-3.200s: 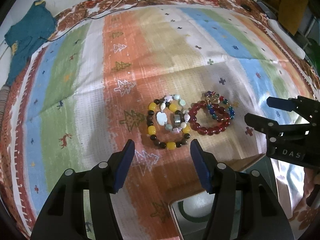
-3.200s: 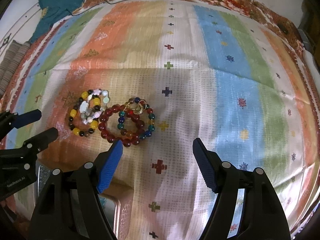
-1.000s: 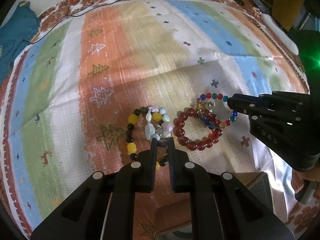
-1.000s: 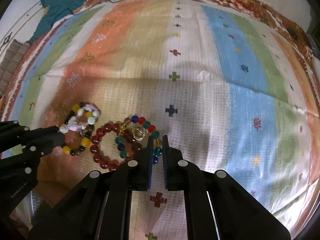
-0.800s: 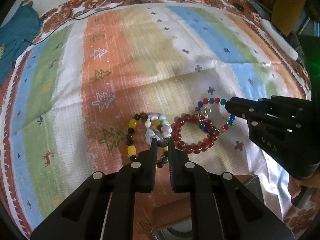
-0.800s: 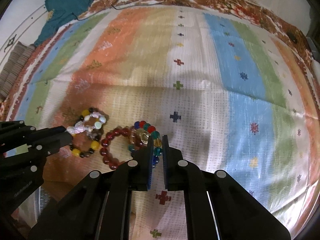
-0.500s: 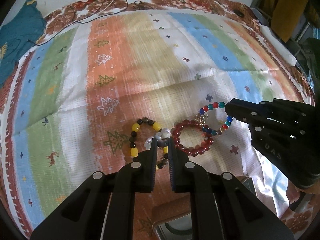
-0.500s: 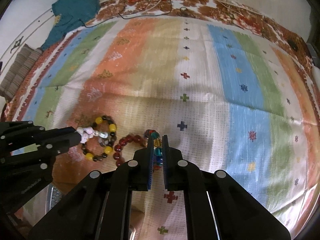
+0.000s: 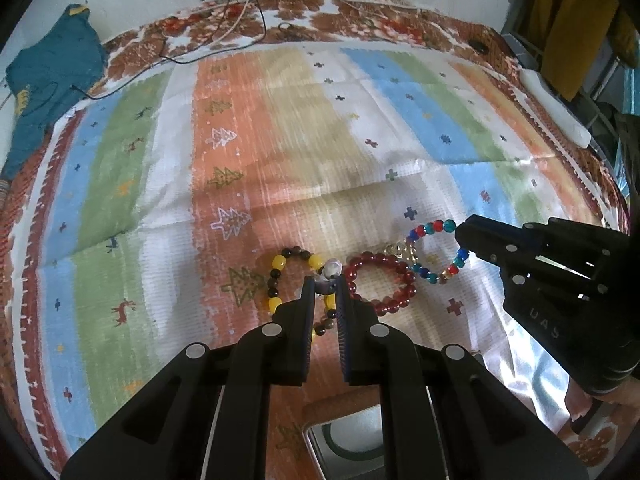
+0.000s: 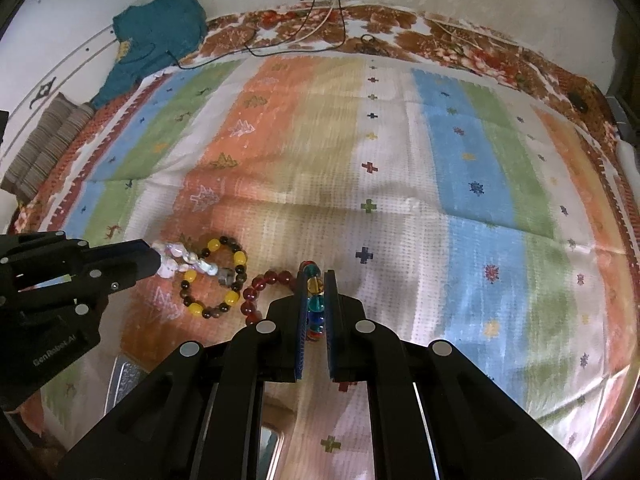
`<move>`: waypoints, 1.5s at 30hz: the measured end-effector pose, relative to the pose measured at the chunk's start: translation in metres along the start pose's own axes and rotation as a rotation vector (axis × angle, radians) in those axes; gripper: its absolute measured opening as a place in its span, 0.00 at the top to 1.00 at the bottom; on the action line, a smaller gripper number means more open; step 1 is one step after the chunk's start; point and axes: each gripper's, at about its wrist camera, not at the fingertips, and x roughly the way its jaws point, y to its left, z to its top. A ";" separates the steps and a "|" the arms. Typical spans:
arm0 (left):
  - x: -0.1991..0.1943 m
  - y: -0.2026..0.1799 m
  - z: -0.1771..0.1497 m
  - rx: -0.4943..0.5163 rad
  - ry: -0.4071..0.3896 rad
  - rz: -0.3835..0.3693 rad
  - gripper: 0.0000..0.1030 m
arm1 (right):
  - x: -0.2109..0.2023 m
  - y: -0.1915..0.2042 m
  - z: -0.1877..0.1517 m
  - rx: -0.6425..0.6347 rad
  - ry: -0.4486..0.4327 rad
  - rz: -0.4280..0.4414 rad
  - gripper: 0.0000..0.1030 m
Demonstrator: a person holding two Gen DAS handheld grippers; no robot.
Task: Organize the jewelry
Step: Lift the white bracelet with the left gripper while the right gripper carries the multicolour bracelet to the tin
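My left gripper (image 9: 325, 285) is shut on a white-and-pink stone bracelet (image 10: 185, 261) and holds it above the cloth; it shows from the side in the right wrist view (image 10: 154, 262). My right gripper (image 10: 314, 282) is shut on a multicoloured glass-bead bracelet (image 9: 434, 252) with a gold charm and holds it up; it shows in the left wrist view (image 9: 464, 236). A yellow-and-brown bead bracelet (image 9: 280, 280) and a dark red bead bracelet (image 9: 380, 286) lie on the striped cloth (image 9: 280, 160) below them.
A wooden box with a metal-rimmed compartment (image 9: 340, 440) sits at the near edge under the grippers. A teal garment (image 10: 152, 36) and cables (image 10: 320, 20) lie at the far side. A white object (image 9: 554, 108) lies at the right edge.
Both grippers closed on their bracelets and have lifted them off the cloth, separating them from the yellow-brown and red bracelets, which stay lying there.
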 end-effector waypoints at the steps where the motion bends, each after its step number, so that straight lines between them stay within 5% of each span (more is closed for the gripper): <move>1: -0.002 0.000 0.000 -0.001 -0.002 0.002 0.90 | -0.003 0.000 -0.001 0.001 -0.006 0.000 0.91; 14: -0.038 -0.012 -0.011 0.007 -0.066 0.037 0.90 | -0.039 0.012 -0.013 -0.016 -0.072 0.023 0.91; 45: -0.106 -0.031 -0.057 -0.013 -0.167 -0.034 0.90 | -0.101 0.026 -0.053 -0.033 -0.168 0.075 0.91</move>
